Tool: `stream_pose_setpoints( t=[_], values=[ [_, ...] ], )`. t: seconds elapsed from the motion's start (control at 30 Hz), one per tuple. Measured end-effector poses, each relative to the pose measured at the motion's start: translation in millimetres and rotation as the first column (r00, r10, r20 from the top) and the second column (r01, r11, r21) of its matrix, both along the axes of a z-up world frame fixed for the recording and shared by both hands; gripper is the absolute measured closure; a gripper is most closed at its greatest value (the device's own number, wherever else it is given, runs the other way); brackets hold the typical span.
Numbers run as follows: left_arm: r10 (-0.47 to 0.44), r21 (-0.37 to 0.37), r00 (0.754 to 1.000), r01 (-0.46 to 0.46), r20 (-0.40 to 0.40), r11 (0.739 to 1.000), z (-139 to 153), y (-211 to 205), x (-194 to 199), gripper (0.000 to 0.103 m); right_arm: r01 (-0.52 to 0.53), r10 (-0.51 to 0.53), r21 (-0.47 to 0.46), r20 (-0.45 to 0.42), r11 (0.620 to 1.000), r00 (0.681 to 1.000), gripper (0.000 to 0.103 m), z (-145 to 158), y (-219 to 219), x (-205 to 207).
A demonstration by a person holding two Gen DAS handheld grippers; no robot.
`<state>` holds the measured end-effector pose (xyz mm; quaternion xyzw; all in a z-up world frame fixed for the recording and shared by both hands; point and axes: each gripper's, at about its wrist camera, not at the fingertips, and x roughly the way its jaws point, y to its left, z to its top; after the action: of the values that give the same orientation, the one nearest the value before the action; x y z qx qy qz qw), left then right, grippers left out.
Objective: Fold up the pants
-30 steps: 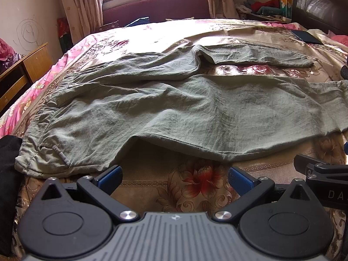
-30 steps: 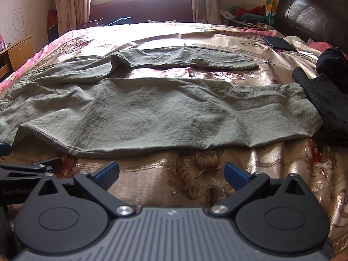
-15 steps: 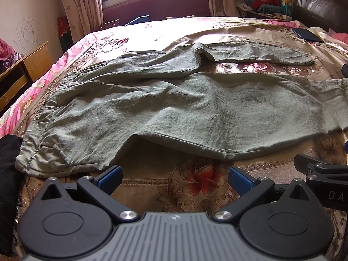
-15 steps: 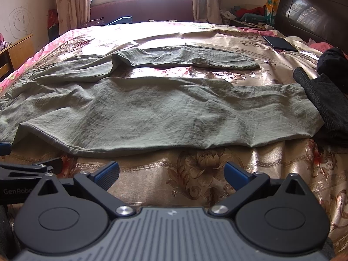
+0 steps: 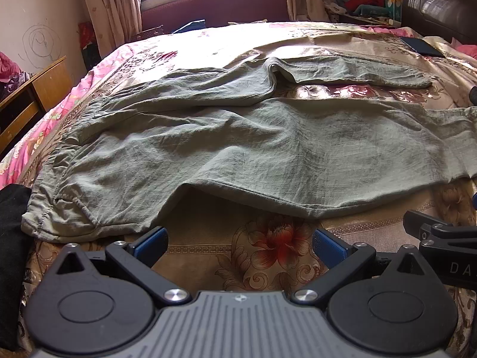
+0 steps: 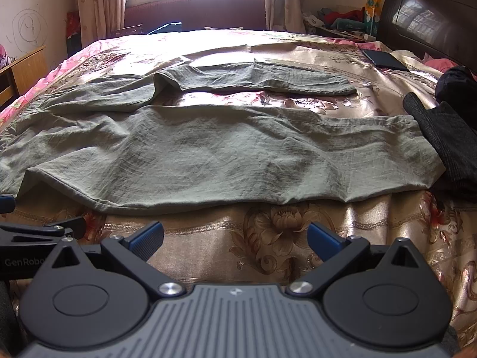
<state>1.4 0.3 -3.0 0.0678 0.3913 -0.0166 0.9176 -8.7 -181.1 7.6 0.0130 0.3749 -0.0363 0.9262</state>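
Observation:
Grey-green pants (image 5: 238,146) (image 6: 208,161) lie spread flat across the bed, waistband at the left, both legs running right with a strip of bedspread showing between them. My left gripper (image 5: 240,246) is open just short of the near leg's hem edge, nothing between its blue pads (image 5: 152,243). My right gripper (image 6: 235,240) is open too, likewise empty, in front of the near leg's lower edge. Each gripper's body shows at the edge of the other's view.
A floral bedspread (image 6: 268,238) covers the bed. Dark clothes lie at the right (image 6: 444,140) and a black garment at the left (image 5: 12,223). A dark flat object (image 6: 384,59) rests near the headboard (image 6: 429,24). A wooden desk (image 5: 32,89) stands left.
Both views have risen and tilted slightly; the pants lie as before and both grippers stay open.

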Motion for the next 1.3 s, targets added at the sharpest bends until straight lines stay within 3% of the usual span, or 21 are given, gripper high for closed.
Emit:
stream_pose_setpoints(
  t=[0.43, 0.77, 0.87, 1.03, 1.17, 1.3],
  values=[
    [0.004, -0.02, 1.0, -0.004, 0.002, 1.0, 3.8, 3.7, 2.0, 0.0, -0.008, 0.008, 0.001, 0.011, 1.0, 1.0, 0.001, 7.2, 2.0, 2.2],
    [0.047, -0.069, 0.998, -0.045, 0.033, 0.997, 22.7, 38.4, 8.6, 0.0, -0.13, 0.131, -0.009, 0.056, 0.991, 0.99, 0.001, 24.5, 32.7, 13.3],
    [0.072, -0.045, 0.995, -0.069, 0.067, 0.997, 34.3, 64.4, 10.6, 0.0, -0.235, 0.237, -0.032, 0.08, 0.971, 0.968, 0.001, 30.6, 58.5, 17.1],
    [0.145, 0.081, 0.982, -0.155, 0.118, 0.985, 38.5, 121.1, 22.5, 0.0, -0.397, 0.399, -0.043, 0.083, 0.917, 0.913, 0.002, 31.8, 108.9, 35.6],
    [0.227, 0.099, 0.972, -0.233, 0.065, 0.967, 20.9, 171.4, 41.9, 0.0, -0.47, 0.471, -0.024, 0.065, 0.882, 0.88, 0.003, 28.6, 146.9, 53.9],
    [0.283, 0.1, 0.958, -0.277, -0.054, 0.956, -15.7, 216.9, 49.5, 0.0, -0.558, 0.559, -0.031, 0.038, 0.829, 0.829, 0.003, 23.3, 185.6, 65.0]
  ],
)
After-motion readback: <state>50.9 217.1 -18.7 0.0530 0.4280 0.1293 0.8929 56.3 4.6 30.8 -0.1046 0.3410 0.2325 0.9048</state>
